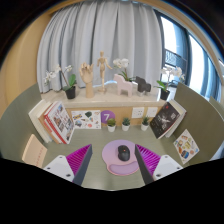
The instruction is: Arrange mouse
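A dark computer mouse (123, 153) lies on a pink mouse mat (121, 157) with a wrist rest at its near side, on the grey-green table (95, 140). My gripper (112, 166) is open, its two fingers with magenta pads (74, 160) standing wide apart. The mat and mouse sit between the fingers and just ahead of them, with a gap at each side. Nothing is held.
A wooden shelf (112, 100) at the back carries potted flowers, a wooden hand model (87, 75) and figurines. Small plant pots and cards stand below it. Books and magazines (58, 122) lean at the left; more lie at the right (168, 120). Curtains hang behind.
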Demonstrator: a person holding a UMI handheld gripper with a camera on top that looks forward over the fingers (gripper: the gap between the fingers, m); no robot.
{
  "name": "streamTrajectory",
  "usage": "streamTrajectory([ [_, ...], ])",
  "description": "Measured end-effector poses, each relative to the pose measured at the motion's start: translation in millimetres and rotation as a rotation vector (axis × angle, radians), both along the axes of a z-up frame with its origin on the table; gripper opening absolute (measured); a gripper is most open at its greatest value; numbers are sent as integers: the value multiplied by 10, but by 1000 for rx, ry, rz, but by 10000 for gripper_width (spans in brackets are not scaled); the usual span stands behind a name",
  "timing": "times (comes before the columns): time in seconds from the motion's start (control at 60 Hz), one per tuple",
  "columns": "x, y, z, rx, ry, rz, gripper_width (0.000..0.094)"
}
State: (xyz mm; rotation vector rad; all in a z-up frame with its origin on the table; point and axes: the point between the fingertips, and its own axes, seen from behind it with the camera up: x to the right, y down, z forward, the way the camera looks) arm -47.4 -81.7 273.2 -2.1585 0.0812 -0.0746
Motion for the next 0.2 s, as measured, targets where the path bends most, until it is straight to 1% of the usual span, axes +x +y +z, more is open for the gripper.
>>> streamTrajectory([
  [0.2,55,-190,154,34,20,18,859],
])
